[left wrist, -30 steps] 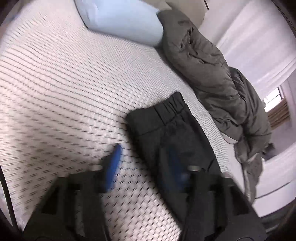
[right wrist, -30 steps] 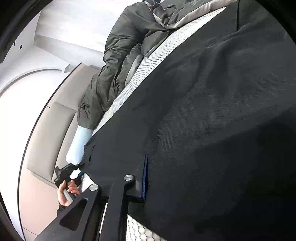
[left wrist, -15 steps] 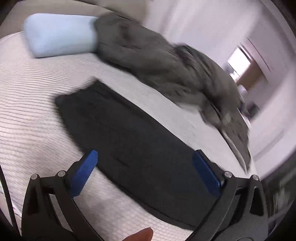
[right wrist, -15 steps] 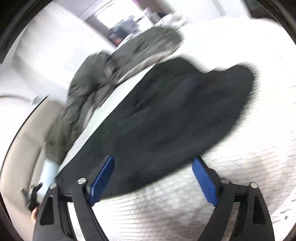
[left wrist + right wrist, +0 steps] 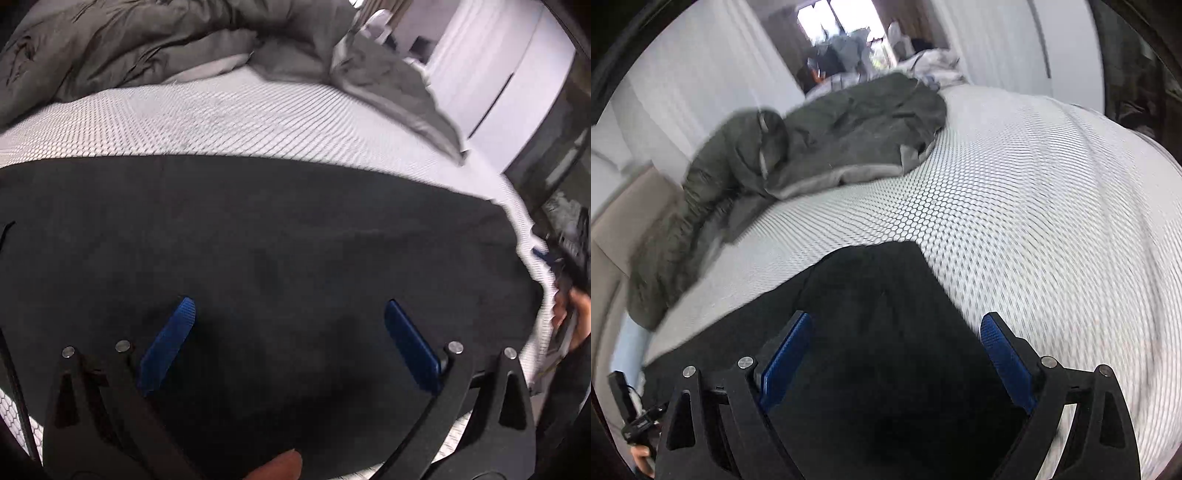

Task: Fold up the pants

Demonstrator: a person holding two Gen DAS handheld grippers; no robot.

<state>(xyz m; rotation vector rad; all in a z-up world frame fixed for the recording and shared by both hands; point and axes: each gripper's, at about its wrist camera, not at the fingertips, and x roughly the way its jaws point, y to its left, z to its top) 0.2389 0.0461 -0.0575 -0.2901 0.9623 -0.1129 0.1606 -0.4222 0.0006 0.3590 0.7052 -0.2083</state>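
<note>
I have both claws spread wide, left gripper (image 5: pixel 288 332) and right gripper (image 5: pixel 895 347), over the black pants (image 5: pixel 258 258) lying flat on the honeycomb mattress (image 5: pixel 1034 221); bare mattress separates the pants' far edge from the grey duvet (image 5: pixel 147 48).

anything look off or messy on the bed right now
The black pants lie flat on the mattress, nothing askew there. The one untidy thing is the grey comforter, bunched in a heap along the far side. Both grippers hover open over the pants.
</note>
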